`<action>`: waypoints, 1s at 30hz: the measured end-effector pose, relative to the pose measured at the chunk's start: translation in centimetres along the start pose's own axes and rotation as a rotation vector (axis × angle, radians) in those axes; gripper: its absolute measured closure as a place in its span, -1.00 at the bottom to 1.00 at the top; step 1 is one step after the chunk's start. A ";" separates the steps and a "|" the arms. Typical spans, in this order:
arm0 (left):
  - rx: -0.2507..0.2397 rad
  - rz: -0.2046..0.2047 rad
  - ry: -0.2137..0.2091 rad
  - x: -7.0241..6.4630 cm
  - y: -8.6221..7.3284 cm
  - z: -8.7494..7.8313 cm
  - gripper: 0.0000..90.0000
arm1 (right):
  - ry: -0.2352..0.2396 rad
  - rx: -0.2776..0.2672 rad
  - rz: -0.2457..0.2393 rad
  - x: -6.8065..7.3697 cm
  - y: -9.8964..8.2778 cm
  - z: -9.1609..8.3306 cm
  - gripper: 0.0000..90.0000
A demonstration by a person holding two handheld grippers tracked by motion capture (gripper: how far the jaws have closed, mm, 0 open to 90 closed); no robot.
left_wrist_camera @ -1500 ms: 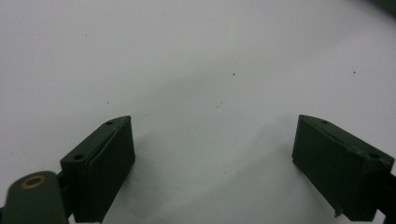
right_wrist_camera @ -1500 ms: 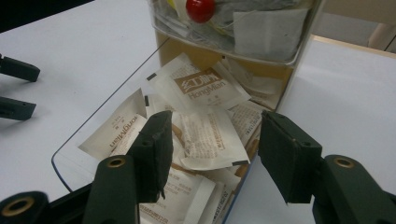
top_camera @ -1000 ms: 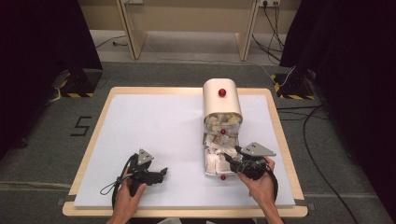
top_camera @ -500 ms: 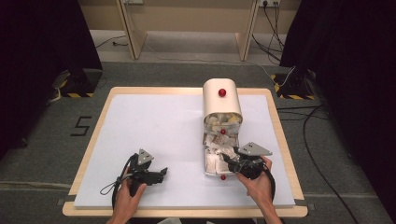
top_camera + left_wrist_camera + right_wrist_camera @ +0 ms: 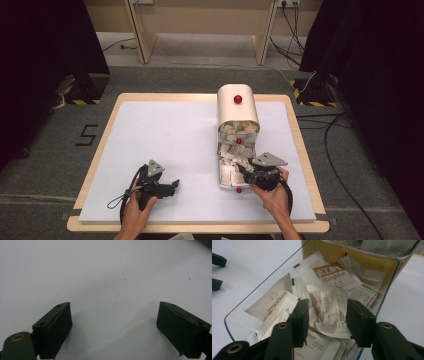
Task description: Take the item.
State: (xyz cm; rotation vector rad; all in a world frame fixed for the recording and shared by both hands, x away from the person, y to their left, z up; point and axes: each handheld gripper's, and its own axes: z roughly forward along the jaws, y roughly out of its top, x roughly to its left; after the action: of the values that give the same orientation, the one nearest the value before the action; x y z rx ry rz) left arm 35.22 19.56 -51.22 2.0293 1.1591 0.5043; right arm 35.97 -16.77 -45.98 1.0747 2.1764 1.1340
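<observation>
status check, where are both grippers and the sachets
Right gripper closing around a crumpled sachet in the clear tray. Left gripper open, idle on table. Nothing in the way.

A crumpled white paper sachet with brown print (image 5: 331,311) lies on top of a heap of similar flat sachets (image 5: 287,305) in a clear, open plastic tray (image 5: 224,176), near the tabletop's front right corner.

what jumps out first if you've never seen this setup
A cream box with red knobs, its clear lid folded open, spills white sachets right of the table's middle. The right gripper straddles one crumpled sachet, jaws just closing; the left gripper rests open near the front edge.
</observation>
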 end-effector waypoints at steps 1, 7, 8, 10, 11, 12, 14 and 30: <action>0.000 0.000 0.000 0.0 0.0 0.0 -0.73 | 0.000 0.002 -0.003 0.0 0.0 0.1 0.27; 0.000 0.000 0.000 0.0 0.0 0.0 -0.73 | -0.012 0.024 -0.047 0.1 0.0 0.6 0.50; 0.000 0.000 0.000 0.0 0.0 0.0 -0.73 | -0.012 0.024 -0.047 0.1 0.0 0.6 0.50; 0.000 0.000 0.000 0.0 0.0 0.0 -0.73 | -0.017 0.027 -0.063 0.1 0.0 0.6 0.56; 0.000 0.000 0.000 0.0 0.0 0.0 -0.73 | -0.019 0.025 -0.079 0.2 0.0 0.6 0.63; 0.000 0.000 0.000 0.0 0.0 0.0 -0.73 | -0.019 0.025 -0.079 0.2 0.0 0.6 0.63; 0.000 0.000 0.000 0.0 0.0 0.0 -0.73 | -0.025 0.022 -0.093 0.4 0.1 0.4 0.70; 0.000 0.000 0.000 0.0 0.0 0.0 -0.73 | -0.016 -0.052 -0.089 0.4 0.9 -1.1 0.85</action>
State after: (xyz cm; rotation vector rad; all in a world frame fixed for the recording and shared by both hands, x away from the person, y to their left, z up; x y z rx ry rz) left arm 35.22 19.56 -51.22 2.0291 1.1590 0.5041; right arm 35.37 -16.68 -44.65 0.9519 2.1478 1.1322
